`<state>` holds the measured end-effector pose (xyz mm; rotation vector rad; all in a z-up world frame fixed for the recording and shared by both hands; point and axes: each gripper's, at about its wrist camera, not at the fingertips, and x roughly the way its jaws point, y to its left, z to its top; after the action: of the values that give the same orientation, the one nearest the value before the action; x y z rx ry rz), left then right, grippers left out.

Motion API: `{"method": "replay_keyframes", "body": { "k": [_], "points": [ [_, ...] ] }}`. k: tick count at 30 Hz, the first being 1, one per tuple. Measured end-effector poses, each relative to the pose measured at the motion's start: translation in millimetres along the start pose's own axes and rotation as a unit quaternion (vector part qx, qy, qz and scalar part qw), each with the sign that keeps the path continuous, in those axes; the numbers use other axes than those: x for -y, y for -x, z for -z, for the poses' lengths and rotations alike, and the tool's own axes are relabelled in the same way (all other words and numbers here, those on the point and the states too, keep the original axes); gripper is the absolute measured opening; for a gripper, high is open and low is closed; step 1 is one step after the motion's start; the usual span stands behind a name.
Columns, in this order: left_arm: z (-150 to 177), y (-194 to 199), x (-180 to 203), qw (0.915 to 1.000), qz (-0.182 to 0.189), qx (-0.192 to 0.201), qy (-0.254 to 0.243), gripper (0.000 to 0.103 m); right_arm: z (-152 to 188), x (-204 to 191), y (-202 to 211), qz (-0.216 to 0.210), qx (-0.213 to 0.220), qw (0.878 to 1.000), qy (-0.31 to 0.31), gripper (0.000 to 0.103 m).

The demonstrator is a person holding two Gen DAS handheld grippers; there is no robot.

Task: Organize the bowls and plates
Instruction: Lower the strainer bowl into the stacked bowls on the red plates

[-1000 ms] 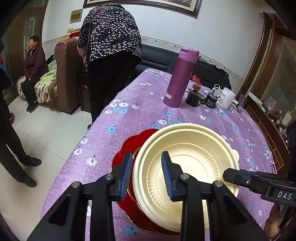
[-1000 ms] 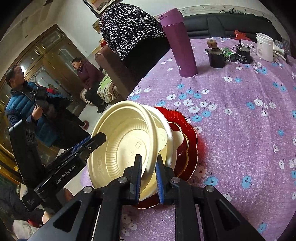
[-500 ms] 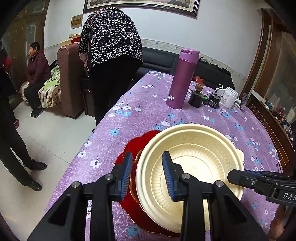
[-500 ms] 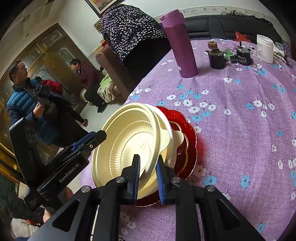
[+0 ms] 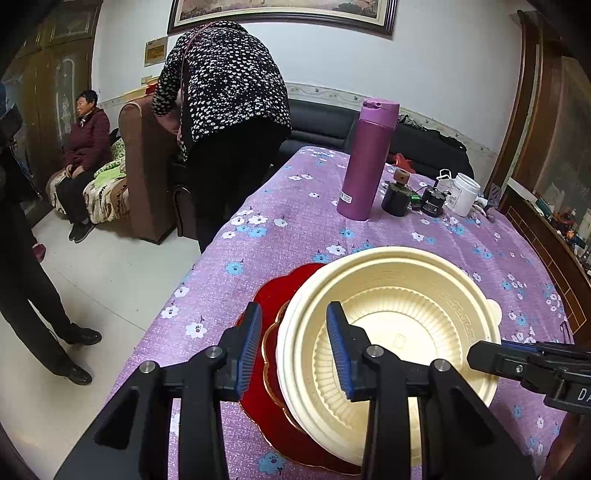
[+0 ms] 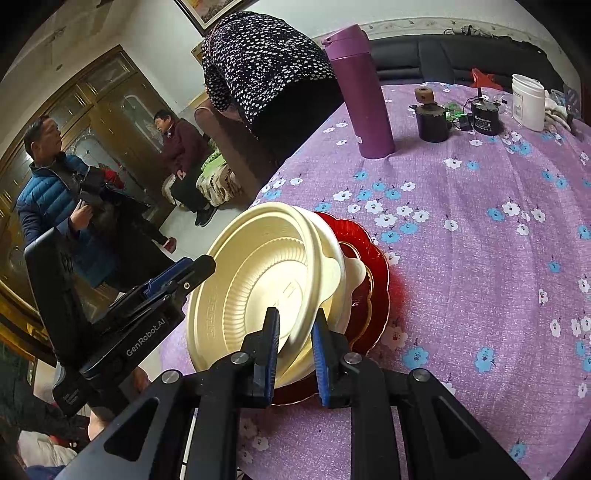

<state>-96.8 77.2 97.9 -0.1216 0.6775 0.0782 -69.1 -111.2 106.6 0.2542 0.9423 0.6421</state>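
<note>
Right tool (image 6: 293,345) clamped on cream bowl (image 6: 258,280) rim (left tool (image 5: 293,350) opening).

We note white walls (image 5: 443,74) w/ framed picture (image 5: 280,14) up top, pale tiled floor (image 5: 103,280), brown armchair (image 5: 144,177), black sofa (image 5: 317,125) behind bench (image 5: 295,236), wooden cabinets (image 6: 110,122) at left.

The left gripper (image 5: 293,347) points down and forward, its 2 blue-padded fingers (image 5: 338,350) straddling the rim of the cream bowl (image 5: 406,295) as its jaws open, pads clear of the rim. The right gripper (image 6: 293,341) tilts downward too, its 2 fingers (image 6: 271,343) closed on the opposite rim.
</note>
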Motion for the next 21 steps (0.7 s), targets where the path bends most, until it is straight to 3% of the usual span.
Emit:
{"method": "replay_keyframes", "body": {
  "k": [21],
  "points": [
    [-0.7, 2.5, 1.4, 0.9999, -0.008, 0.01, 0.0, 0.042, 3.7, 4.2, 12.0, 0.007, 0.023, 1.0, 0.011, 0.02]
  ]
}}
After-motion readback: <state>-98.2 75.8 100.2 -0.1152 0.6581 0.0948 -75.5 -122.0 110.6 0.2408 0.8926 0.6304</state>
